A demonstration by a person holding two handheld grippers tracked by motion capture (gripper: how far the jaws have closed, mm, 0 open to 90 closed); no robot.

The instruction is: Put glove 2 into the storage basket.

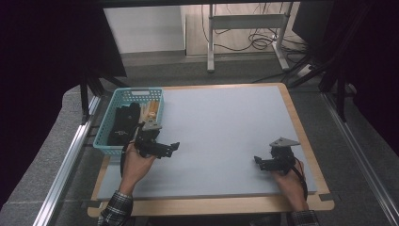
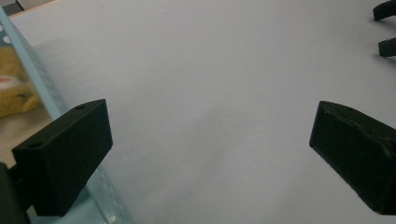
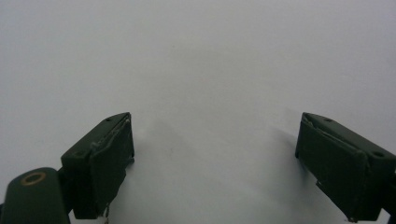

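Observation:
My left gripper [image 1: 175, 145] rests low over the grey mat [image 1: 226, 127], just right of a light blue basket [image 1: 104, 125]. Its jaws stand wide apart with bare mat between them [image 2: 210, 140]. The basket's blue wall [image 2: 42, 88] runs along the left jaw. My right gripper [image 1: 257, 160] sits near the mat's front right corner, pointing left. Its jaws are also spread wide over bare mat [image 3: 212, 154]. Its two black fingertips [image 2: 386, 46] show far off in the left gripper view.
Inside the basket lie a black item [image 1: 123, 123] and a tan, yellowish item [image 1: 151, 110]. The mat lies on a wooden board [image 1: 211, 206]. Metal rails [image 1: 66, 169] flank the table, and a desk frame with cables [image 1: 244, 37] stands beyond.

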